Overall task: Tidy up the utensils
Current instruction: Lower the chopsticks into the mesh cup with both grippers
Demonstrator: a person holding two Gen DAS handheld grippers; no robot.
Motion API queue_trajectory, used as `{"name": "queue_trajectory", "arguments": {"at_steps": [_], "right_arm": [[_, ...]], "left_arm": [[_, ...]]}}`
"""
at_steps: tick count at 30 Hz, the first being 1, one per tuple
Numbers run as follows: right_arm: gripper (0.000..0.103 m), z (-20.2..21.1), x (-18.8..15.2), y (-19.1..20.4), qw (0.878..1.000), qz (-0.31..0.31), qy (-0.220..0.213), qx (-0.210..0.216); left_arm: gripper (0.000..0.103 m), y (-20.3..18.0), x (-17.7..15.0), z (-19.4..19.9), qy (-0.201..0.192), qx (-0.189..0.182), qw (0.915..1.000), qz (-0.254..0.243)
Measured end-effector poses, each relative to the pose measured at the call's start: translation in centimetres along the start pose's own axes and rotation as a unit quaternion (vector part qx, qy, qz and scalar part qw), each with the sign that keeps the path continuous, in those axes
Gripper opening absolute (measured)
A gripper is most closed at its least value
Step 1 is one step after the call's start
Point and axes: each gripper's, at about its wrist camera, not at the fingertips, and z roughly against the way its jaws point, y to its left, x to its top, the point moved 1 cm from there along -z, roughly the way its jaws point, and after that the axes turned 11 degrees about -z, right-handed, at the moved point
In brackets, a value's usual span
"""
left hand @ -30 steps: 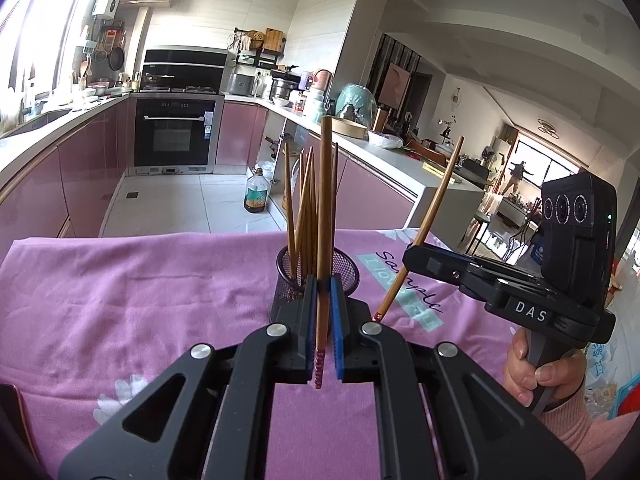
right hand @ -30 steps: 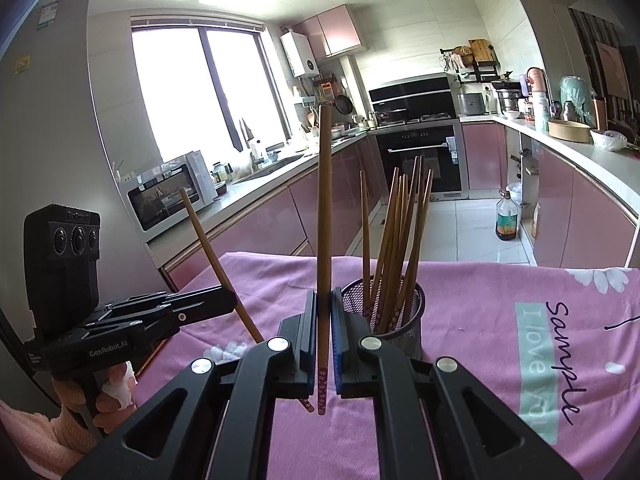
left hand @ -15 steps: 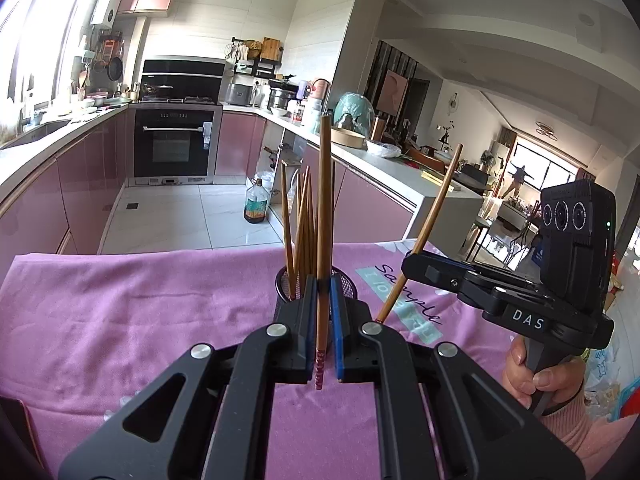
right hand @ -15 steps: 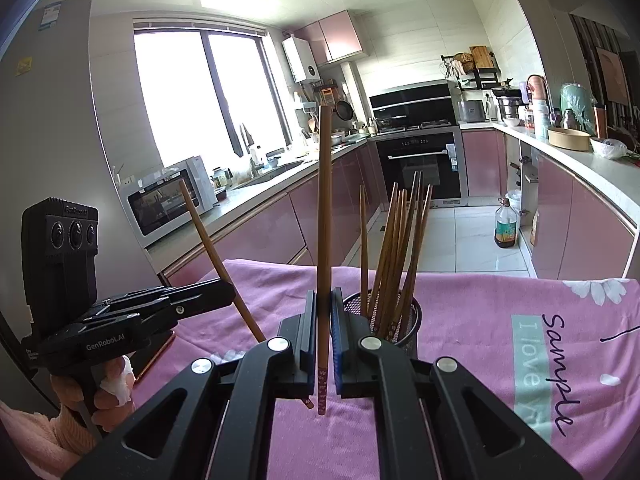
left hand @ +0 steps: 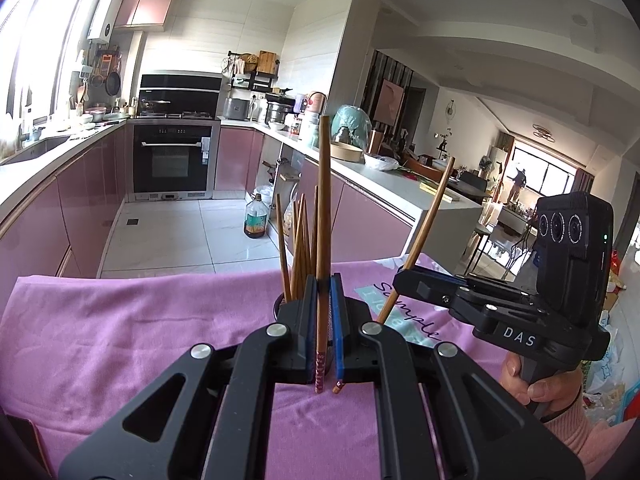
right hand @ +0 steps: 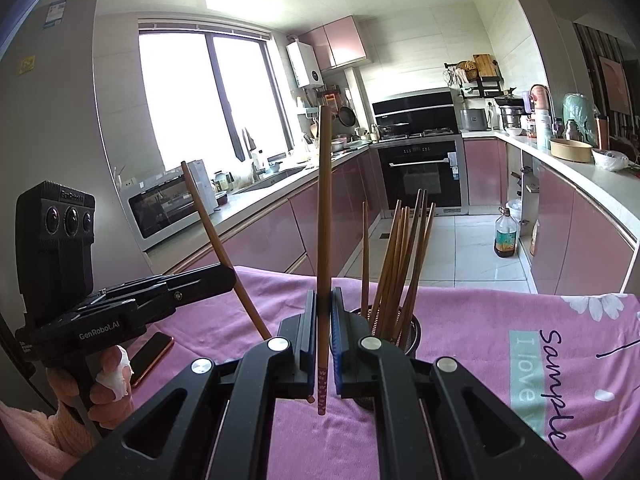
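Note:
My left gripper is shut on a brown chopstick, held upright just in front of the black mesh holder. Several chopsticks stand in that holder. My right gripper is shut on another brown chopstick, upright, just left of the holder with its chopsticks. Each gripper shows in the other's view: the right one with its slanted chopstick, the left one with its slanted chopstick.
A purple cloth with "Sample" print covers the table. A phone lies on the cloth near the left hand. Kitchen counters, an oven and an oil bottle on the floor lie beyond the table.
Both grippers have come closer to the holder, each with its chopstick still held. The left view now hides most of the holder behind its jaws.

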Motion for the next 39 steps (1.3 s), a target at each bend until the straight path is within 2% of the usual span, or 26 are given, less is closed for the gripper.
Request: {"name": "queue_trajectory", "arguments": {"at_steps": [39], "right_arm": [[0.005, -0.4, 2.5, 0.4, 0.999, 0.008, -0.037, -0.008]], "left_arm": [[0.007, -1.7, 1.3, 0.2, -0.031, 0.017, 0.9993, -0.016]]}}
